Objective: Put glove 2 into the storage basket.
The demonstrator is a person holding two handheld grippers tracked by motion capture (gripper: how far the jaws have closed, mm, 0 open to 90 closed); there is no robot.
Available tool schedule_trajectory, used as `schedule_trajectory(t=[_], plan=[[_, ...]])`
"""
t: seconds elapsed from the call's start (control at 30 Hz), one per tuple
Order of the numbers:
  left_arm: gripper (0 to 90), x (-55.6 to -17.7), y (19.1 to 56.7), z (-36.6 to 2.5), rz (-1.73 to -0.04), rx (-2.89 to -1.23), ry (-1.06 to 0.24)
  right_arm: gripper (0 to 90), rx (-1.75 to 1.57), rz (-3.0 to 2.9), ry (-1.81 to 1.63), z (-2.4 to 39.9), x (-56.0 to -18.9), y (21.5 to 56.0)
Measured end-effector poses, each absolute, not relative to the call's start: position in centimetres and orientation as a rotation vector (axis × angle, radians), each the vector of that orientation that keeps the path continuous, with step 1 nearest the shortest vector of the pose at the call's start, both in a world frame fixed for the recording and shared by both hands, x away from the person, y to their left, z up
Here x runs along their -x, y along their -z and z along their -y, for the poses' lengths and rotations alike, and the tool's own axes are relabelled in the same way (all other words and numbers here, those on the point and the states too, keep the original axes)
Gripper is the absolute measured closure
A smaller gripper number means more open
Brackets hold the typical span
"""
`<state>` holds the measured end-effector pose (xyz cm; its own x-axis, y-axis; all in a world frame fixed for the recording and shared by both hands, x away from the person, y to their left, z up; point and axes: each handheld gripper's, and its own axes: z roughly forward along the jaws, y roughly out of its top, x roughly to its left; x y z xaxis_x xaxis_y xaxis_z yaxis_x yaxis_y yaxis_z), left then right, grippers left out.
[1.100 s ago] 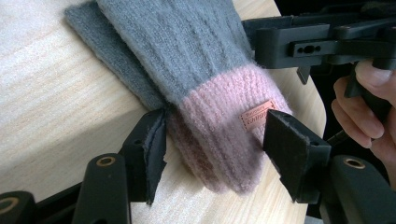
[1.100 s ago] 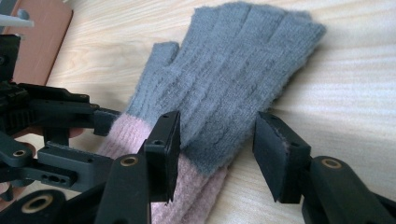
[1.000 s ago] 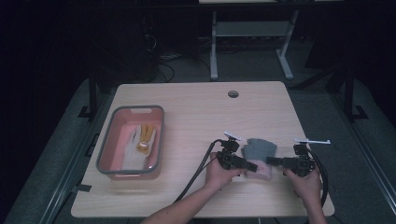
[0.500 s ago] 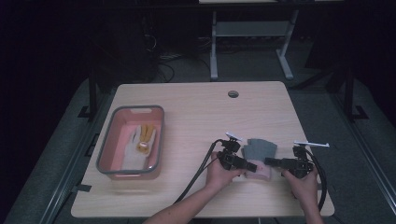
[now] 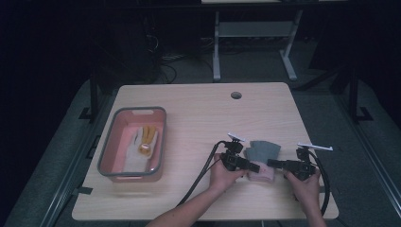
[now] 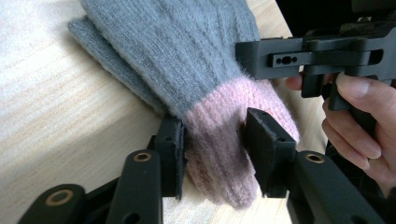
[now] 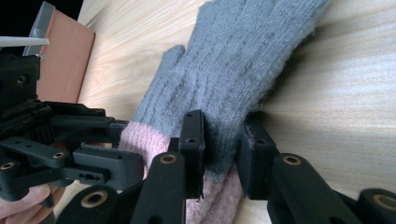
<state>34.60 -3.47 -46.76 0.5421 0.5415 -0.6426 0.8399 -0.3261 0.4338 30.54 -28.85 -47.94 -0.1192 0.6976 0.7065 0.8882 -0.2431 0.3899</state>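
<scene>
A grey knitted glove (image 5: 262, 150) with a pink cuff lies flat near the table's front right. My left gripper (image 5: 255, 167) comes at the cuff from the left. In the left gripper view its jaws (image 6: 214, 140) press the pink cuff from both sides, shut on the glove (image 6: 187, 46). My right gripper (image 5: 271, 162) comes in from the right. In the right gripper view it (image 7: 223, 135) is shut on the glove's (image 7: 233, 70) edge where grey meets pink. The two grippers' tips nearly face each other across the cuff.
A grey-rimmed pink tray (image 5: 106, 156) stands at the table's left and holds a white and yellow glove (image 5: 144, 139). A cable hole (image 5: 236, 95) sits near the far edge. The grippers' cables trail off the front edge. Bare tabletop lies between tray and grey glove.
</scene>
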Motion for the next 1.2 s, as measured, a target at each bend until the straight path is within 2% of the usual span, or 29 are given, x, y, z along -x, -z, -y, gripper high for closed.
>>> schedule_trajectory(t=[0.3, 1.2], plan=[[63.6, -34.8, 46.8, 3.3, -1.113, -1.996, 0.517, 76.0, 1.914, 1.745, 1.316, 29.1, -30.4, 48.0], [64.8, -34.2, 44.9, 0.8, -1.07, -1.983, 0.482, 76.5, 1.837, 1.767, 1.396, 27.4, -29.8, 46.1]])
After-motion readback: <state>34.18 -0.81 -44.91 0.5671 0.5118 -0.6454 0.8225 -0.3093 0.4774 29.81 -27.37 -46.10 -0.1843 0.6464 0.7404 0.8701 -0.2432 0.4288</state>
